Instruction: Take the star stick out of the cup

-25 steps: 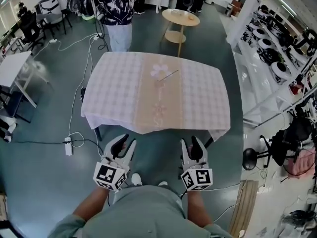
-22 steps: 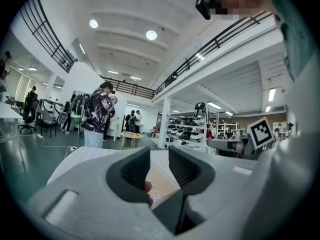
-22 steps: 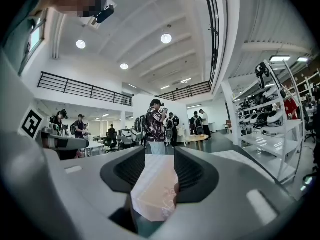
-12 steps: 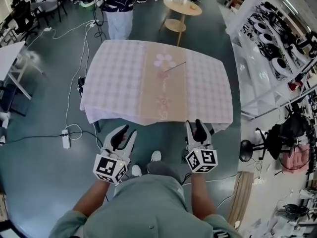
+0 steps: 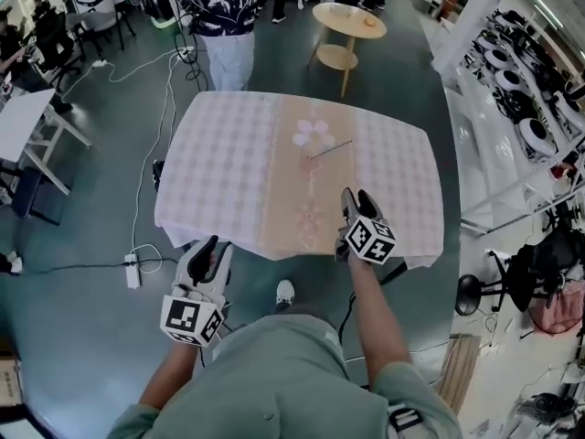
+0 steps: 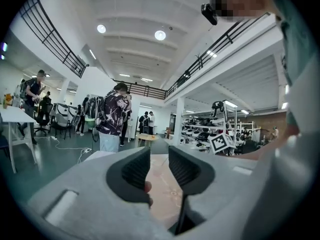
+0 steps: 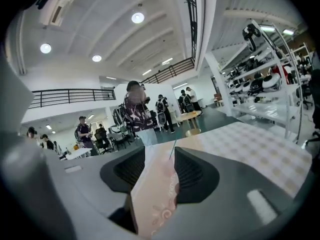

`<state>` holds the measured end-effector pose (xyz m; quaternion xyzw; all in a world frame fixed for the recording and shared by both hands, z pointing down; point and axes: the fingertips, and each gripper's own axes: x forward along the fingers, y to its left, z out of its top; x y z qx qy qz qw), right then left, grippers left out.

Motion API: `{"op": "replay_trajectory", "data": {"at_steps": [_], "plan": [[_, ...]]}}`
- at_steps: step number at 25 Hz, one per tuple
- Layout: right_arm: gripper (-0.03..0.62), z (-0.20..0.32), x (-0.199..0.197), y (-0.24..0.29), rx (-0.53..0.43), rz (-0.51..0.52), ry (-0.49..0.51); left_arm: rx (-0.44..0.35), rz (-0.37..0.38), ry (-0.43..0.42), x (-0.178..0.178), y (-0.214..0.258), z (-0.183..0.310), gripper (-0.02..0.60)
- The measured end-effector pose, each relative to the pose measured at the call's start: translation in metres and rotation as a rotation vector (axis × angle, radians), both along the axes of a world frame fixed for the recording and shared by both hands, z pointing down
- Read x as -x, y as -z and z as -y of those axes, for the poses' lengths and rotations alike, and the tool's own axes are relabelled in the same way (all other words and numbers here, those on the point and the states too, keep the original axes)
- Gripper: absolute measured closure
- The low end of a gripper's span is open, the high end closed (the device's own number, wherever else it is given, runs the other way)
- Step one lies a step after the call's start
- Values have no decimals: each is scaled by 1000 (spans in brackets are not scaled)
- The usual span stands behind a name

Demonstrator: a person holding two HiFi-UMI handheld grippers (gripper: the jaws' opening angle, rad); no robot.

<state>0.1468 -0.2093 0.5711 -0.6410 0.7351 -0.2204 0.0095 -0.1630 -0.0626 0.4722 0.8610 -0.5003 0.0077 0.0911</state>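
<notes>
A thin stick (image 5: 330, 149) leans to the right near the middle of the pink runner on the checked table (image 5: 224, 167). Its star and the cup are too small to make out. In the right gripper view the stick (image 7: 172, 148) shows as a fine upright line just beyond the jaws. My right gripper (image 5: 357, 197) is open and empty, held over the table's near part, short of the stick. My left gripper (image 5: 212, 248) is open and empty, low and off the table's near left edge. The left gripper view (image 6: 159, 166) looks across the runner.
A person (image 5: 224, 12) stands at the table's far side. Behind it is a round wooden side table (image 5: 347, 26). Cables and a power strip (image 5: 132, 271) lie on the floor at left. Shelves (image 5: 526, 108) line the right side, and an office chair (image 5: 526, 268) stands nearby.
My right gripper has moved forward from below the table's edge to over its near part. The left gripper stayed low. The table has come nearer.
</notes>
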Motion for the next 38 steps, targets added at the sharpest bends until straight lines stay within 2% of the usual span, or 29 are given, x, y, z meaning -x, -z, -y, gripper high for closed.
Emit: {"op": "replay_trajectory", "data": {"at_steps": [5, 10, 14, 17, 25, 29, 38], "plan": [[430, 88, -12, -52, 87, 45, 10, 3, 62, 67, -7, 5, 42, 459], [428, 153, -13, -60, 76, 69, 44, 29, 77, 117, -21, 5, 77, 459], [430, 177, -10, -71, 95, 62, 48, 65, 101, 111, -26, -1, 97, 459], [433, 197, -10, -75, 103, 62, 34, 52, 105, 99, -27, 3, 120, 459], [476, 204, -14, -82, 98, 43, -24, 48, 99, 72, -19, 3, 150, 459], [577, 203, -15, -79, 91, 21, -46, 54, 97, 66, -14, 1, 156, 459], [585, 198, 1, -45, 26, -19, -10, 46, 72, 49, -13, 3, 160, 459]]}}
